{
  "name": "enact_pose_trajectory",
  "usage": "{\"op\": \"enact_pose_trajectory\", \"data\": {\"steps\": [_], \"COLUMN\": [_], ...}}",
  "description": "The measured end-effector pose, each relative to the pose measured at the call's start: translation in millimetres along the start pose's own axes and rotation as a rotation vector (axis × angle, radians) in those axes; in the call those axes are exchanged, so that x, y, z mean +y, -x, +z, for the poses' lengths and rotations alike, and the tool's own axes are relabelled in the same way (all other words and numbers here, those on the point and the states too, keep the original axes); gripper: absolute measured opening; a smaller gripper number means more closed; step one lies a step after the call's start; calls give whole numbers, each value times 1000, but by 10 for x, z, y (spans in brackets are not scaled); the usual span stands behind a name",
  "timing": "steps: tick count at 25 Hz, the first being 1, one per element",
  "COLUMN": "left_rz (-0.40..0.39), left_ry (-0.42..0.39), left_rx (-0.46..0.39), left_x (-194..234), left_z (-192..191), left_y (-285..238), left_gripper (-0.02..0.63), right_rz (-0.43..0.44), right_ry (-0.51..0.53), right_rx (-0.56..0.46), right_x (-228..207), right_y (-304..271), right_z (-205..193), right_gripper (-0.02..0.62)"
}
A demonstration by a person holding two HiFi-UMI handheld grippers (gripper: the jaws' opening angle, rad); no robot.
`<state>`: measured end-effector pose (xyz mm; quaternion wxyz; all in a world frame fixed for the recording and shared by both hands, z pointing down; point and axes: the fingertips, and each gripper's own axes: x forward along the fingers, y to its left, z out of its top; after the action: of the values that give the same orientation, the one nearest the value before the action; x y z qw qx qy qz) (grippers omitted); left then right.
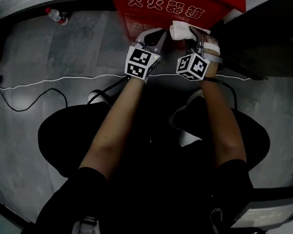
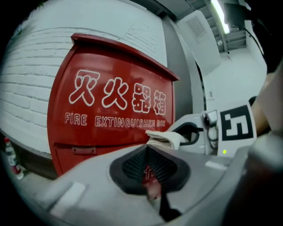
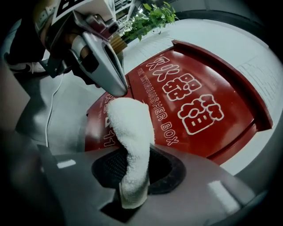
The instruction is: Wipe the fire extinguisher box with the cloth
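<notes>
My left gripper (image 1: 150,38), top centre-left, has its fingers pressed together on nothing, tips near the red box (image 1: 166,6). Just right of it, my right gripper (image 1: 195,39) pinches the white cloth (image 1: 183,31), which is bunched against the box front below the lettering. I cannot tell if it is really touching.

Risks, from the left: the cable (image 1: 60,78) snaking across the floor at mid-left runs up to my arms, and a wide stroke could tug it. My idle left gripper sits so near the cloth that the two could knock together or snag. The cloth stands well past my right fingertips with only its tail clamped, so I judge a hard drag across the paint could pull it free.

Containers: the bottle (image 1: 56,16) lies at upper left by the wall, too small to tell its contents. The box is shut, so what is inside is hidden.
</notes>
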<state>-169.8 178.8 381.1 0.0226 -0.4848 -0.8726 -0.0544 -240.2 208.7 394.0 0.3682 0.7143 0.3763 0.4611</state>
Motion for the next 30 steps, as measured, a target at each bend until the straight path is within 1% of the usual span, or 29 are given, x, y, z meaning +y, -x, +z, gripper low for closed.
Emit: {"op": "enact_pose_trajectory", "data": {"steps": [2,9,12,14,17,21,23,26,30], "left_rz": [19,17,21,39,65,58,55,56,54], "left_ry": [9,-8,19,23,2,-6,-12,-16,-3], "left_rx": [3,43,68,78,94,134,140,150,177], "left_x": [37,-26,-58,-34,25,-11,-23,-29,-41], "left_z": [-115,-331,-384,-474,-685,-891,-956,-1070,-1258], "left_y": [-22,-87,-110,-144,-239,-339,-383,-434,-459], "left_gripper": [3,2,2,2,2,2,2,2,2], "right_rz": [19,116,153,175,214,266,278,287,291], "right_ry": [-13,-33,-41,-45,-26,0,9,-5,-26], "right_rx": [8,65,80,87,97,117,122,136,183], "right_x": [88,517,694,806,1004,1294,1417,1601,1810], "right_y": [-57,-254,-336,-387,-481,-599,-658,-750,-875], "right_z": [-18,-237,-299,-330,-386,-481,-504,-544,-674], "right_gripper": [98,98,97,97,97,95,95,95,97]}}
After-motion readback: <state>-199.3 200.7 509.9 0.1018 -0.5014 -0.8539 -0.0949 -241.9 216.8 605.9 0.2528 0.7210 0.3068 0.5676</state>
